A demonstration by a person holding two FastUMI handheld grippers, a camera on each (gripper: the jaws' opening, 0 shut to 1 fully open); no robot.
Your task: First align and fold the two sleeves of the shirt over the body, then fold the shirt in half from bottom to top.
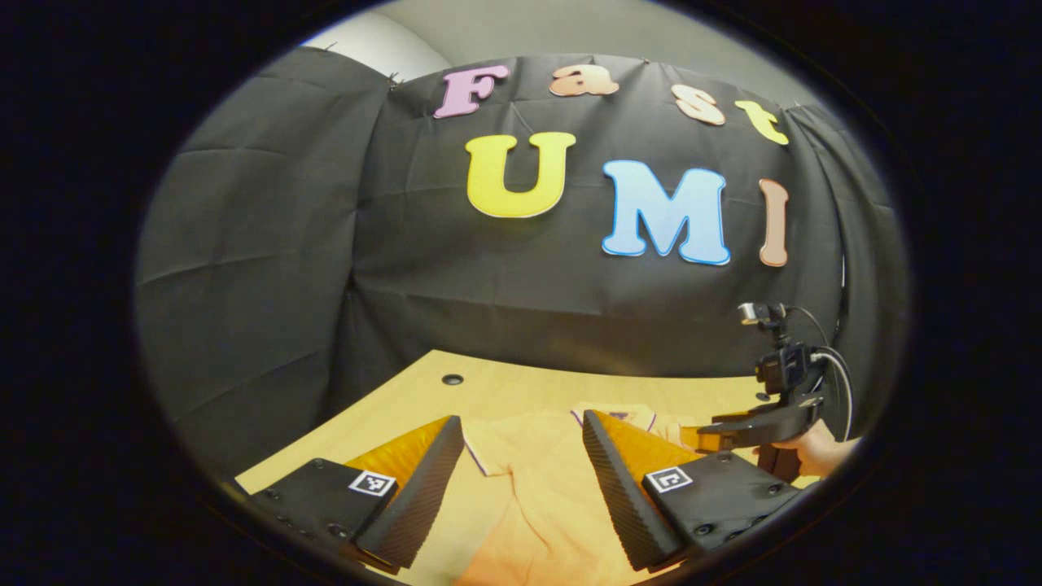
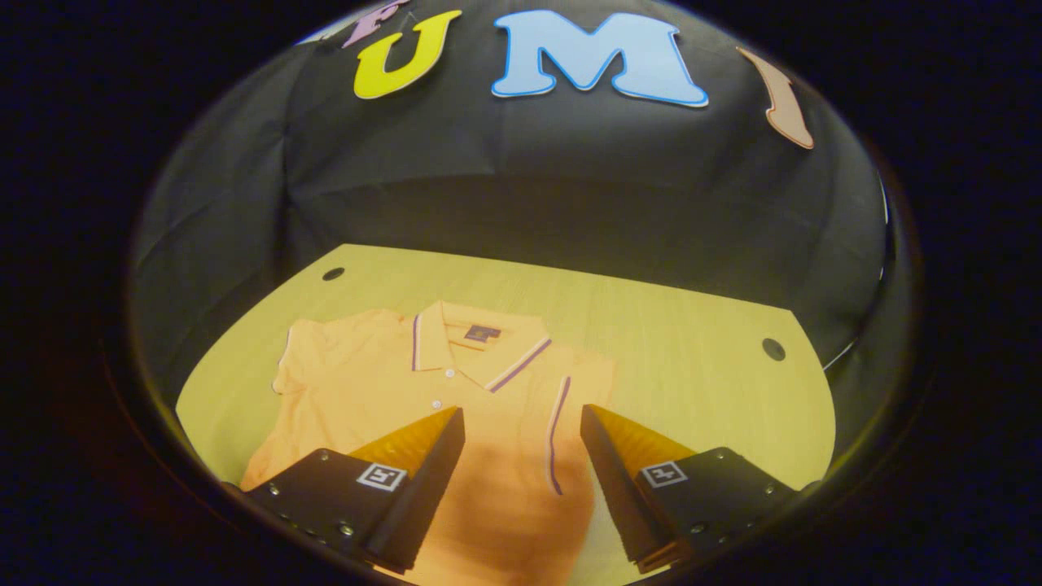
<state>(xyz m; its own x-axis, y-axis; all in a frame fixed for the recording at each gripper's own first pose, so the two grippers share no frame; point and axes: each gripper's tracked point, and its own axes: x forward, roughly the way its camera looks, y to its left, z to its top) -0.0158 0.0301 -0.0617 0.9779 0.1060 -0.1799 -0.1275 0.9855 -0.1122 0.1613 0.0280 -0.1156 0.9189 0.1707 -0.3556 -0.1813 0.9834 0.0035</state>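
An orange polo shirt [image 2: 456, 382] lies flat on the wooden table [image 2: 692, 366], collar [image 2: 480, 342] toward the booth wall. One sleeve [image 2: 297, 358] is spread out to the left. The other sleeve [image 2: 570, 423] is folded over the body, its striped cuff running down the chest. My right gripper [image 2: 521, 423] hovers open over the shirt's lower body, nothing between its fingers. In the left gripper view my left gripper [image 1: 521, 431] is open above the shirt [image 1: 529, 480], near the spread sleeve's striped cuff [image 1: 474, 456]. The right gripper [image 1: 716, 435] shows farther right, held by a hand [image 1: 814, 452].
Round holes sit in the tabletop at the far left [image 2: 333, 274] and far right [image 2: 773, 349]. Bare wood stretches to the right of the shirt. Black cloth walls close the table on the far side and both flanks.
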